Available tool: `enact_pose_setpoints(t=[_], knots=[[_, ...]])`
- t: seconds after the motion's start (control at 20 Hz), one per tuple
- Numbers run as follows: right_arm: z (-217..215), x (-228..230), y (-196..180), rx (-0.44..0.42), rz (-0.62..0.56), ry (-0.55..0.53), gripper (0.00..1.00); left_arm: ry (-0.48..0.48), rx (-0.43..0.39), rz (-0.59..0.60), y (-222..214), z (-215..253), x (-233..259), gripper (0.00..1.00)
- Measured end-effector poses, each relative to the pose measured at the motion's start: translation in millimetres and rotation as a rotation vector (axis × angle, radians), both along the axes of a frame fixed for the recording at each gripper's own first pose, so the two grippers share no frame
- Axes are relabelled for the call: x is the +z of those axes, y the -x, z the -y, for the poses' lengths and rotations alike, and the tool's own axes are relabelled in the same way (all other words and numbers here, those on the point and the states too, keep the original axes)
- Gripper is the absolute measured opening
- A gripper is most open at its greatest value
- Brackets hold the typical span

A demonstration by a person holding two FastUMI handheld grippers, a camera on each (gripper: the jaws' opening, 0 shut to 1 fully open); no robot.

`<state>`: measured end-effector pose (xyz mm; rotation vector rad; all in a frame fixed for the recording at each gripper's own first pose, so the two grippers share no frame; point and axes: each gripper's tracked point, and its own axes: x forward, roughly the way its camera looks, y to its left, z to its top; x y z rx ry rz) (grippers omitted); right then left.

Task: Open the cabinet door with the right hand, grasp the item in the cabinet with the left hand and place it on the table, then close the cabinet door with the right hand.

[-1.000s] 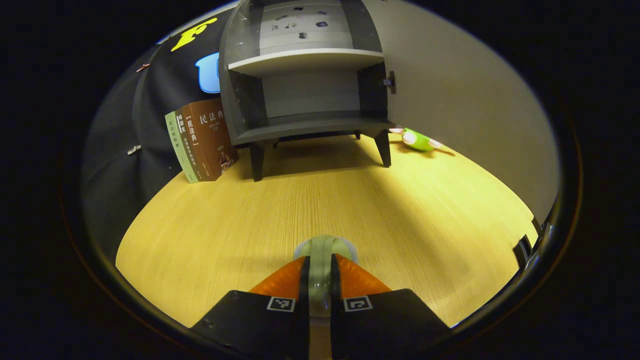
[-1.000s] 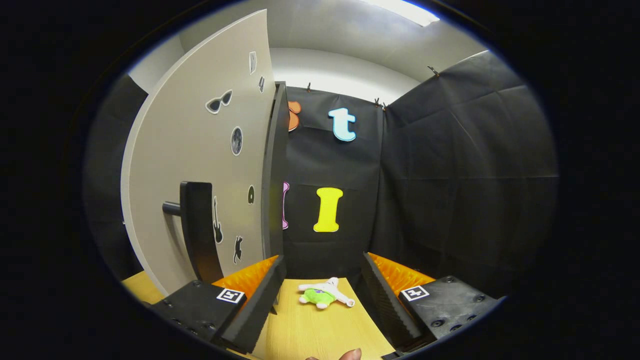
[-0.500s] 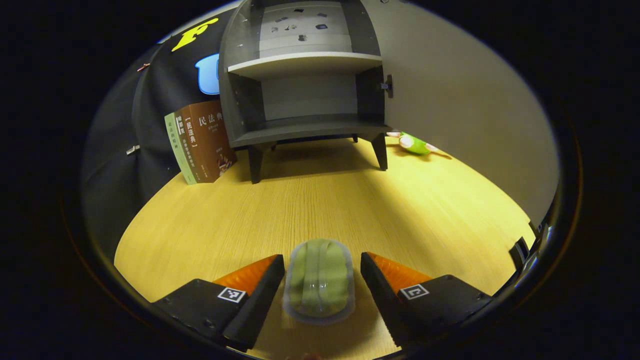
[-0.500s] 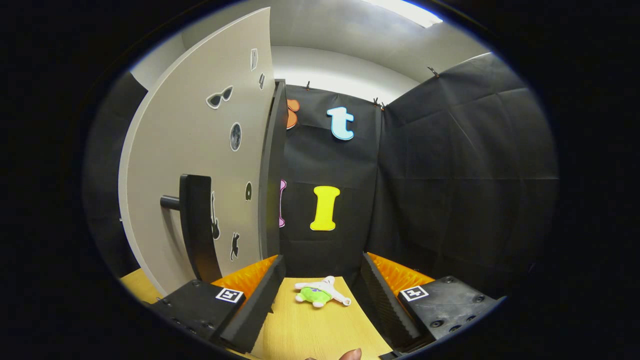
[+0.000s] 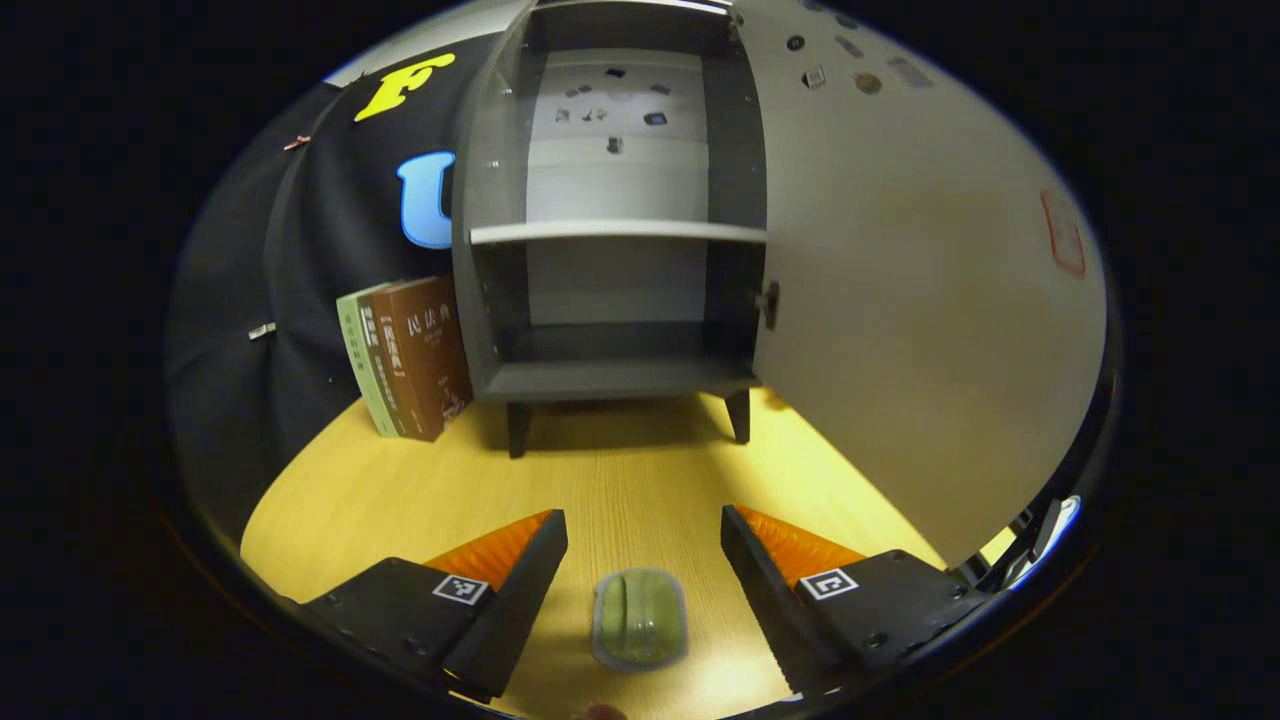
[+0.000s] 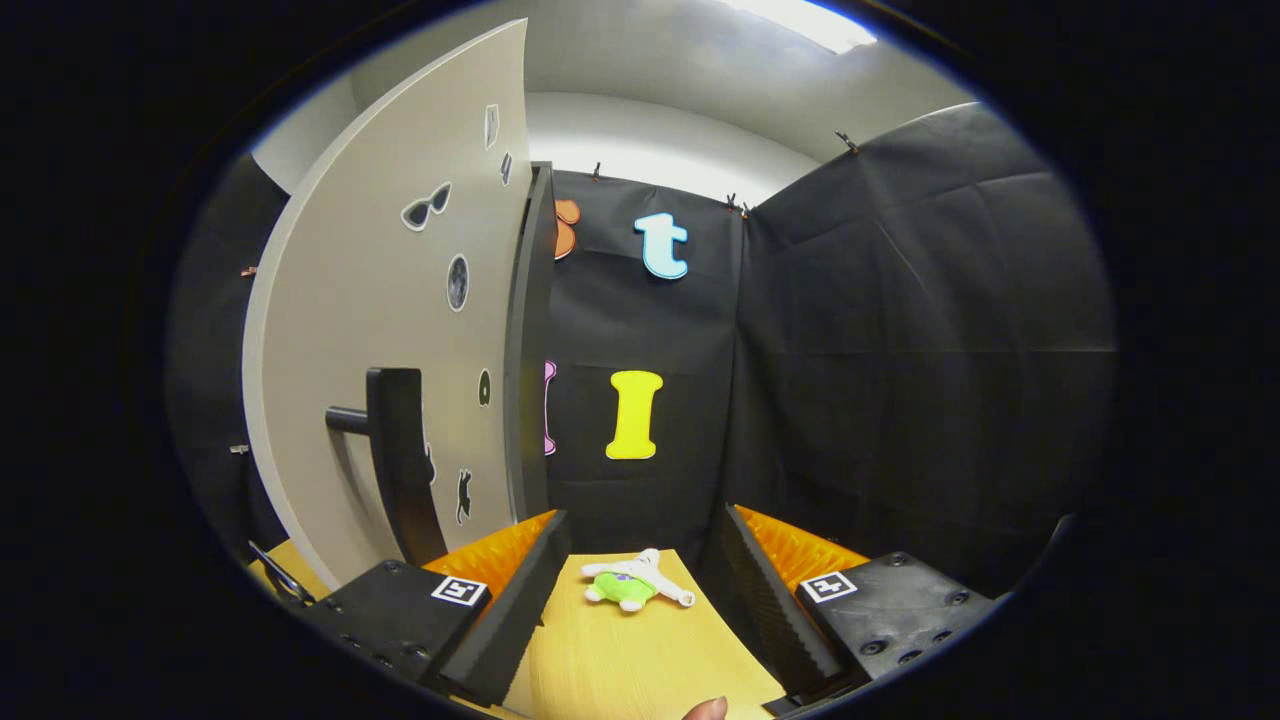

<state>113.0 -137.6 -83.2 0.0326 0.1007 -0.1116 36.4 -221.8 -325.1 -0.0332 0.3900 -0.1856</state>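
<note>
Left tool (image 5: 644,545) spread wide, green item (image 5: 640,618) loose on table (image 5: 400,490), right tool (image 6: 645,545) wide, empty

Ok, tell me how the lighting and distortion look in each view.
Left gripper view: the cabinet bows with fisheye curvature, casts a shadow on the table beneath it; everything is sharp. Right gripper view: a ceiling light glares at top, the open door curves strongly.

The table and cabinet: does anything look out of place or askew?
Little stands out. The cabinet door stands wide open, its shelves bare. The green packet lies flat on the table. A small plush toy lies sprawled beside the cabinet.
</note>
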Motion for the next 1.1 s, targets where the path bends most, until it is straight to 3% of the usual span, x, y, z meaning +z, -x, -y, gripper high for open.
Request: enact_pose_setpoints(t=[0.3,0.65,0.95,1.1], knots=[[-1.4,1.5,6.9,-0.014,-0.012,-0.025,0.98,0.088,0.009,0.097,-0.6,-50.4,111.1,0.97],[-2.7,19.9,22.7,-0.022,0.020,-0.008,0.98,0.065,0.067,0.226,3.4,-129.8,229.1,0.94],[-15.8,16.3,31.4,-0.020,-0.012,-0.018,0.98,0.057,0.122,0.327,16.6,-188.6,295.0,0.93],[-19.2,17.0,34.5,-0.038,-0.008,-0.009,0.95,0.026,0.139,0.339,28.1,-210.1,304.6,0.93]])
